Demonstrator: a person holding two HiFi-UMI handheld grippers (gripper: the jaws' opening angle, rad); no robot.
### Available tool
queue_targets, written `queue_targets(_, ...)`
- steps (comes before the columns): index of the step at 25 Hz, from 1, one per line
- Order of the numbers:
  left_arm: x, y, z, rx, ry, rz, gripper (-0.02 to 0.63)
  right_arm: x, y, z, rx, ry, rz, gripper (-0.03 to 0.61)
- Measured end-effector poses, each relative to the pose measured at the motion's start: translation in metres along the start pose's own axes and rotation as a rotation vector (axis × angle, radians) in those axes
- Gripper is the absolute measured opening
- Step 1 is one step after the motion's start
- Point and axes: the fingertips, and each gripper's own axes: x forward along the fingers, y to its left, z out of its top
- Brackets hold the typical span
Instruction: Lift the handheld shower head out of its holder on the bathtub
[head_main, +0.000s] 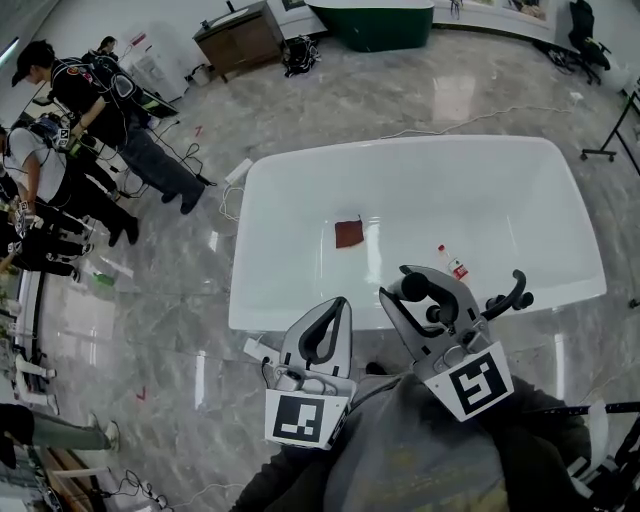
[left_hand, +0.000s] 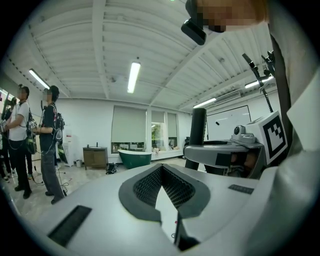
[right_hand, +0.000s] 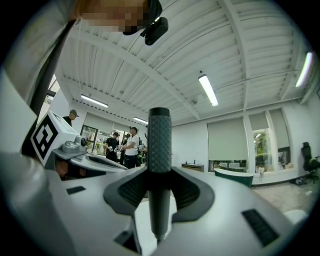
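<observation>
A white bathtub (head_main: 300, 170) fills the middle of the head view. My right gripper (head_main: 420, 287) hovers over its near rim and is shut on the dark, textured handle of the shower head (right_hand: 160, 142). The handle stands upright between the pads in the right gripper view. It also rises from that gripper in the left gripper view, as the handle (left_hand: 198, 132). A dark curved fitting (head_main: 508, 297) sits on the rim just right of it. My left gripper (head_main: 335, 308) is beside it at the rim. Its jaws meet at the tips with nothing between them, seen as the left gripper (left_hand: 161, 170).
Inside the tub lie a brown square (head_main: 348, 233) and a small red-labelled item (head_main: 456, 266). Several people (head_main: 95, 110) stand at the left among floor cables. A wooden cabinet (head_main: 240, 40) and a green tub (head_main: 372, 22) are at the back, a stand (head_main: 610, 140) at the right.
</observation>
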Motion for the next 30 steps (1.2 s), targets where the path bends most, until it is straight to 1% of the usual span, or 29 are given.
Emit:
queue_targets(4,-0.010,-0.014,0.004,0.006,-0.010,0.037,0.002,-0.019,0.006,0.016,-0.016,-0.043,0.022,0.141)
queue_targets(7,-0.020,-0.031,0.003,0.006,-0.014,0.046,0.002,-0.038,0.013,0.028,-0.056,-0.085,0.040,0.141)
queue_targets(10,-0.026,-0.046,0.006,0.015,-0.040,0.058,0.002,-0.059,0.016,0.036,-0.077,-0.110,0.045,0.141)
queue_targets(14,-0.037,-0.076,0.014,0.029,-0.058,0.058,0.002,-0.094,0.021,0.048,-0.080,-0.133,0.048,0.141)
queue_targets(18,-0.042,-0.103,0.015,0.037,-0.036,0.046,0.002,-0.118,0.022,0.052,-0.091,-0.134,0.058,0.141)
queue_targets(20,-0.041,-0.107,0.014,0.036,-0.028,0.048,0.002,-0.121,0.019,0.048,-0.085,-0.124,0.064,0.141)
queue_targets(23,-0.040,-0.106,0.019,0.034,-0.053,0.061,0.002,-0.119,0.017,0.042,-0.067,-0.109,0.070,0.141)
queue_targets(30,-0.042,-0.106,0.015,0.043,-0.043,0.071,0.002,-0.117,0.018,0.037,-0.054,-0.103,0.090,0.141)
